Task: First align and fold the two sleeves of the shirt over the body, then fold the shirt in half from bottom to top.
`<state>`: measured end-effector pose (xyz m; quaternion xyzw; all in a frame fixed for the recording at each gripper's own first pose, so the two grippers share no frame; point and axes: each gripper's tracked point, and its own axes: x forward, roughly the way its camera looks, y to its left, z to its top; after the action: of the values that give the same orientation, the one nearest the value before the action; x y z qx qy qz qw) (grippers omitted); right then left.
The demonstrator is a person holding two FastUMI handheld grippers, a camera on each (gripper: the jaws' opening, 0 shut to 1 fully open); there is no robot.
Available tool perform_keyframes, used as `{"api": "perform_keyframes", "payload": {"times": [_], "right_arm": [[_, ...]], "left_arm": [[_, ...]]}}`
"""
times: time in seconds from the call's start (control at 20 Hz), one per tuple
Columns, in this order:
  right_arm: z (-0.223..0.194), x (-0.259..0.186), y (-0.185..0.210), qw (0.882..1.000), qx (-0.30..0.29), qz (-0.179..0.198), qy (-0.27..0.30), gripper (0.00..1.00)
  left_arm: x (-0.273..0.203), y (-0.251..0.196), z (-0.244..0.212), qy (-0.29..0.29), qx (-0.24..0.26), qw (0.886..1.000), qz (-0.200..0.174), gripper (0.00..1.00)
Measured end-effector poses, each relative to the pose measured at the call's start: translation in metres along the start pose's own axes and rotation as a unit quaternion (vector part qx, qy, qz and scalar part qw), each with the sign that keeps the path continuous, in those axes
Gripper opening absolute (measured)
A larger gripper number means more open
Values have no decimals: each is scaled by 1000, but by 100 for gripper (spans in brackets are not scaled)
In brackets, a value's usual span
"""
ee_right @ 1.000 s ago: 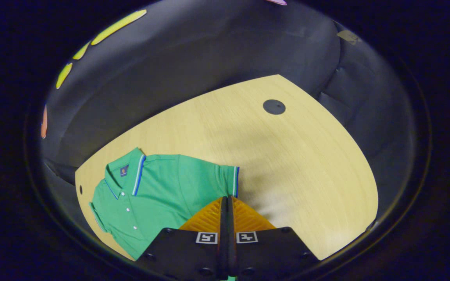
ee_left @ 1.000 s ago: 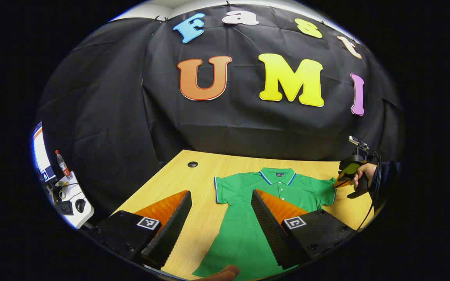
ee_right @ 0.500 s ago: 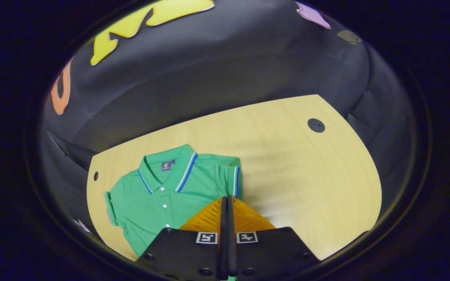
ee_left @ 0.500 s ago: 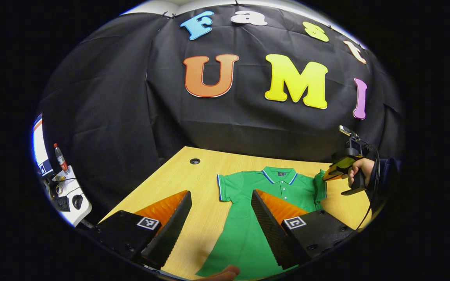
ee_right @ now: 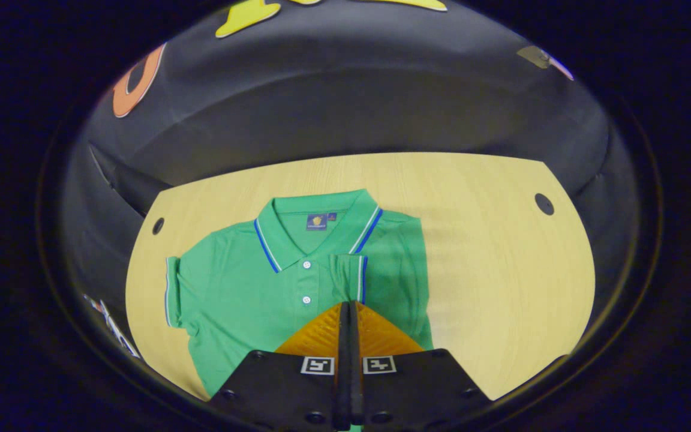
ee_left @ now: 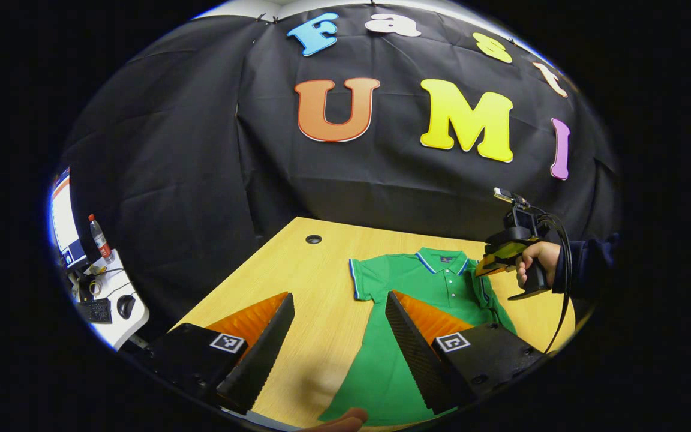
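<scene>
A green polo shirt (ee_left: 435, 282) with blue-and-white collar trim lies flat, collar away from me, on the wooden table (ee_left: 297, 282). My left gripper (ee_left: 338, 295) hovers open above the table near the shirt's lower left side, with nothing between its fingers. In the right gripper view, my right gripper (ee_right: 348, 303) is shut on the shirt's sleeve (ee_right: 348, 277), which is folded inward over the shirt (ee_right: 243, 294) beside the button placket. The left gripper view shows that gripper (ee_left: 501, 255) far off, held by a hand (ee_left: 534, 264). The other sleeve (ee_right: 173, 291) lies spread out flat.
The table (ee_right: 489, 252) has round cable holes (ee_right: 543, 204) (ee_right: 158, 226) near its back corners. A side desk (ee_left: 105, 300) with a bottle, keyboard, mouse and screen stands far left. A fingertip (ee_left: 342, 420) shows at the bottom edge.
My right gripper has carried the sleeve from the shirt's outer edge inward over the chest. The left gripper stays open and has drifted a little to the left.
</scene>
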<state>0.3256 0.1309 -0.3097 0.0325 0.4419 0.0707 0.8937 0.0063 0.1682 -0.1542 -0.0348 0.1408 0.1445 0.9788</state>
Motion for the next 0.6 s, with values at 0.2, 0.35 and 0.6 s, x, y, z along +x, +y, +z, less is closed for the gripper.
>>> {"api": "perform_keyframes", "payload": {"times": [0.2, 0.35, 0.6], "right_arm": [[0, 6, 11, 999, -32, 2, -11, 4], [4, 0, 11, 999, -23, 5, -24, 5], [14, -37, -1, 998, -25, -3, -58, 59]], "left_arm": [[11, 15, -4, -6, 7, 1000, 5, 100], [34, 16, -8, 0, 16, 1000, -10, 100], [99, 10, -13, 11, 19, 999, -27, 100]]}}
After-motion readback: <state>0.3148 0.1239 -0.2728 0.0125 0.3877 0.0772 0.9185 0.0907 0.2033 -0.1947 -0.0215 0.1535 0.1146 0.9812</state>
